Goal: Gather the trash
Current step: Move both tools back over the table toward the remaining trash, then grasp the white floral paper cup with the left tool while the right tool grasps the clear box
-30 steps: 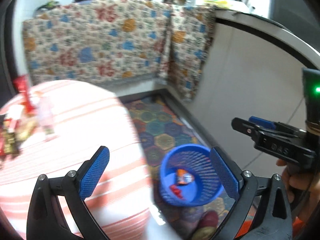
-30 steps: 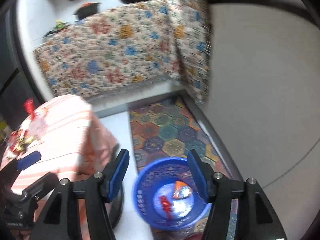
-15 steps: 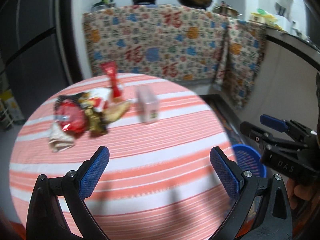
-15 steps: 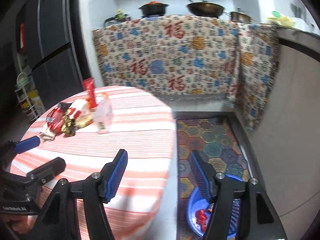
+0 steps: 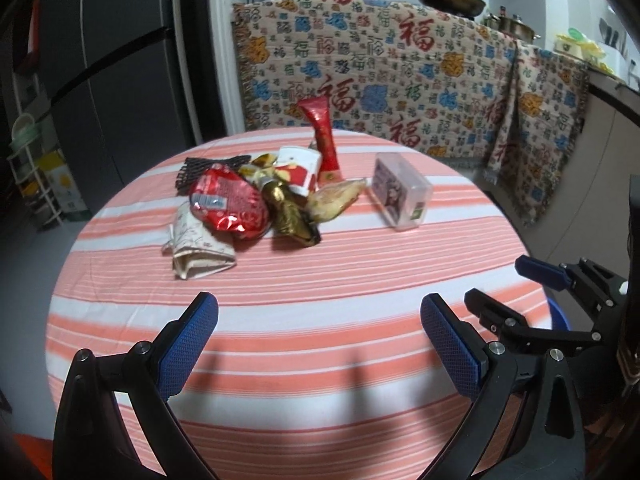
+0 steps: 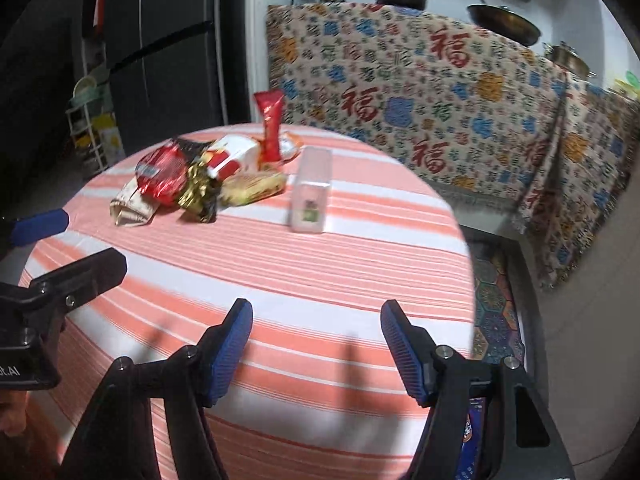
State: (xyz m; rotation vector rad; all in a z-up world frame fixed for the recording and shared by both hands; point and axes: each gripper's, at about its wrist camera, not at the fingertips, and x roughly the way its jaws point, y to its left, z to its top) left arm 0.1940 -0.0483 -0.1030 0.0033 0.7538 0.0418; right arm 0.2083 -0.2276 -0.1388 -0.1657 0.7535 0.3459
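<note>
Trash pile [image 5: 248, 200] sits on table [image 5: 320, 288] at 11 o'clock from left gripper [image 5: 318, 340]. Left gripper wide, empty. Right gripper [image 6: 316, 344] moderately wide, empty, jaws just opening. Approach gold wrapper [image 5: 290, 216] first; avoid clear box [image 5: 400, 196].

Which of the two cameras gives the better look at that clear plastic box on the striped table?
The left wrist view: the clear plastic box is sharp, showing its purple printed face and top. In the right wrist view the box is blurred and seen end-on, so only its narrow end shows.
</note>
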